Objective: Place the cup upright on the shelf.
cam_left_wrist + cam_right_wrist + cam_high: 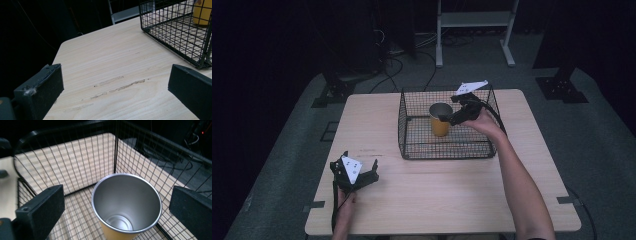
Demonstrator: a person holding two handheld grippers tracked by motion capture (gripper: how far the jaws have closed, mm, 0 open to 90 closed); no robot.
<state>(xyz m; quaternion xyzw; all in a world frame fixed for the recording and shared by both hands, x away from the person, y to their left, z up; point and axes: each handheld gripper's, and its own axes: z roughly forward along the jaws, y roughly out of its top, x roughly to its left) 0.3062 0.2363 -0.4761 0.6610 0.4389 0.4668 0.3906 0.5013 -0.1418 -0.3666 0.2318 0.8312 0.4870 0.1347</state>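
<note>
1. Standing upright inside the black wire basket [412, 150], the yellow cup [440, 120] with a bare steel interior sits on the basket floor, toward the far side.
2. Basket rests on the pale wooden bench [437, 200], at its far middle.
3. Right hand-held gripper [447, 118] reaches over the basket's right wall; the right gripper view shows its jaws wide apart, one either side of the cup rim, gripping nothing.
4. Left hand-held gripper [368, 172] is at the bench's near left, well apart from the basket; its jaws are spread wide over bare wood with nothing between them.
5. Bench surface shows faint scuff marks [117, 86] between the left jaws.
6. No legible brand, label or writing on cup, basket or bench.
</note>
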